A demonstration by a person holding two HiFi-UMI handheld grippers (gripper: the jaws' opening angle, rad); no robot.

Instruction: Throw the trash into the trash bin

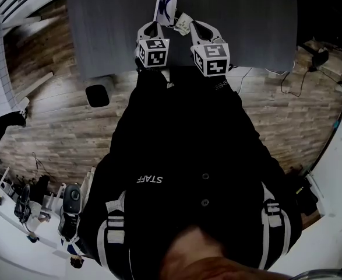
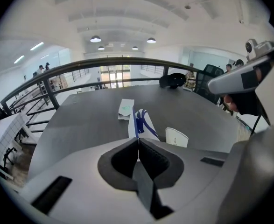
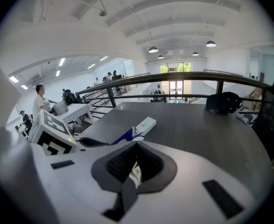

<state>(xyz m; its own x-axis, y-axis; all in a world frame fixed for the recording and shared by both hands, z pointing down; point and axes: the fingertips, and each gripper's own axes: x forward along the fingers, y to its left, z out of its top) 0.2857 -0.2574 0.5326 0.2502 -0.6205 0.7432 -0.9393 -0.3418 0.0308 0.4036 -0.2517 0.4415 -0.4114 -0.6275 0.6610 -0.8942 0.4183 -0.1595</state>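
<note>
A white-and-blue wrapper (image 1: 164, 9) sticks up over the dark grey table (image 1: 101, 28), and my left gripper (image 1: 158, 23) is shut on its lower edge. In the left gripper view the wrapper (image 2: 141, 121) rises straight out of the closed jaws of the left gripper (image 2: 138, 141). My right gripper (image 1: 191, 25) sits just beside it, shut on a small white paper scrap (image 1: 183, 23). That scrap (image 3: 136, 171) shows crumpled between the right gripper's (image 3: 136, 160) pads. A flat white packet (image 2: 125, 108) lies on the table beyond both.
A small black bin-like container (image 1: 98, 95) stands on the wood floor left of the table's near corner. A black headset-like object (image 3: 224, 101) rests at the table's far side by a railing (image 2: 104, 66). Cables (image 1: 287, 74) trail on the floor to the right.
</note>
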